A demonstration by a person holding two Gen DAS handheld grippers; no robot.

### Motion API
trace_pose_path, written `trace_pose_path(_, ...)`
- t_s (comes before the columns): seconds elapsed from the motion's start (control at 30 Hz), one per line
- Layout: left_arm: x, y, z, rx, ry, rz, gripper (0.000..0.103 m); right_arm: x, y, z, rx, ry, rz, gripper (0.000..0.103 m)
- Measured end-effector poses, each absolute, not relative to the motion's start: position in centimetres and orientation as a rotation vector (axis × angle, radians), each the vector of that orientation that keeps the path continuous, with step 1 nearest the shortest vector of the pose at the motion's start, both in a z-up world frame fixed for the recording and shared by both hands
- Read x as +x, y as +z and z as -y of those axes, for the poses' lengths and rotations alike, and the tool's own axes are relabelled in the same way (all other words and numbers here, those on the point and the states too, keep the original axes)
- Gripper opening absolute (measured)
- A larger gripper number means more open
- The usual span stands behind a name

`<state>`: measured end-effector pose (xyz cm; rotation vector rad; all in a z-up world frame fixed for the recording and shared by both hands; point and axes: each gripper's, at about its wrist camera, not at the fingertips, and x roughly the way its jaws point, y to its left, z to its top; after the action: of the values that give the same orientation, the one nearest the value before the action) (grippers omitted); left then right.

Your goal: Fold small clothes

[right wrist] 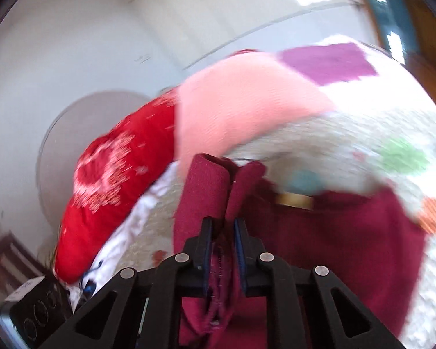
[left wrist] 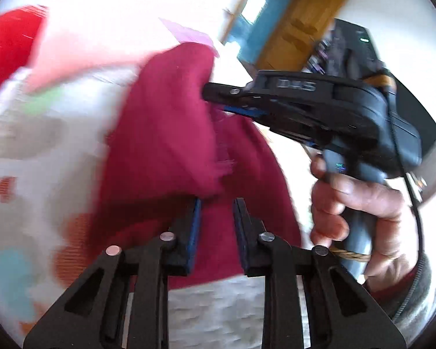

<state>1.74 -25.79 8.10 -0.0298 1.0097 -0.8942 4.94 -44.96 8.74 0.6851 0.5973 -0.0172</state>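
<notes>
A maroon cloth [left wrist: 165,133] lies partly lifted over a white bedspread with coloured patches [left wrist: 23,151]. My left gripper [left wrist: 216,203] is open just above the cloth, holding nothing. My right gripper [left wrist: 209,93] comes in from the right in the left wrist view and pinches an upper fold of the cloth. In the right wrist view the right gripper [right wrist: 222,224] is shut on a bunched fold of the maroon cloth [right wrist: 206,192], and the rest of the cloth [right wrist: 348,232] spreads to the right on the bedspread [right wrist: 319,136].
A red embroidered cushion [right wrist: 113,180] and a pink cloth [right wrist: 241,110] lie beyond the maroon cloth, with a purple cloth [right wrist: 328,64] further back. A dark device [right wrist: 35,311] sits at the lower left. A wooden door [left wrist: 302,26] stands behind.
</notes>
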Motion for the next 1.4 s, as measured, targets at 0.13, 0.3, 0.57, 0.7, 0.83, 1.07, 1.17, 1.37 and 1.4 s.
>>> trace_pose_path(0.13,0.2,5.7,28.9,0.111,-0.843,-1.047,0.012,1.8,3.9,48.2,0.834,-0.121,-0.64,0.005)
trace_pose_path(0.3,-1.8,8.7,25.1,0.19,-0.789,-0.907,0.012,-0.9,4.2,46.9,0.86,-0.029,-0.572,0.032)
trace_pose_path(0.57,1.0,8.7,14.0,0.049,-0.533,-0.844,0.012,0.9,4.3,41.4,0.848,0.083,-0.626,0.063)
trace_pose_path(0.7,3.4,4.5,9.7,-0.084,-0.452,-0.953,0.018,4.2,4.9,38.7,0.805,0.115,-0.684,0.068)
trace_pose_path(0.83,5.0,2.8,7.2,-0.226,-0.423,-0.989,0.041,9.3,5.6,36.1,0.722,0.092,-0.761,0.073)
trace_pose_path(1.07,6.9,2.3,5.6,-0.281,-0.451,-0.985,0.05,20.5,4.6,30.0,0.555,0.053,-0.982,0.073)
trace_pose_path(1.17,7.6,1.2,5.1,-0.316,-0.456,-1.014,0.05,24.4,3.6,26.6,0.417,0.023,-1.118,0.073)
trace_pose_path(1.37,8.0,1.1,5.0,-0.319,-0.453,-1.0,0.051,27.2,1.2,22.5,0.123,-0.096,-1.208,0.089)
trace_pose_path(1.4,8.0,1.1,5.2,-0.308,-0.448,-0.995,0.051,26.9,1.0,22.2,0.097,-0.107,-1.186,0.087)
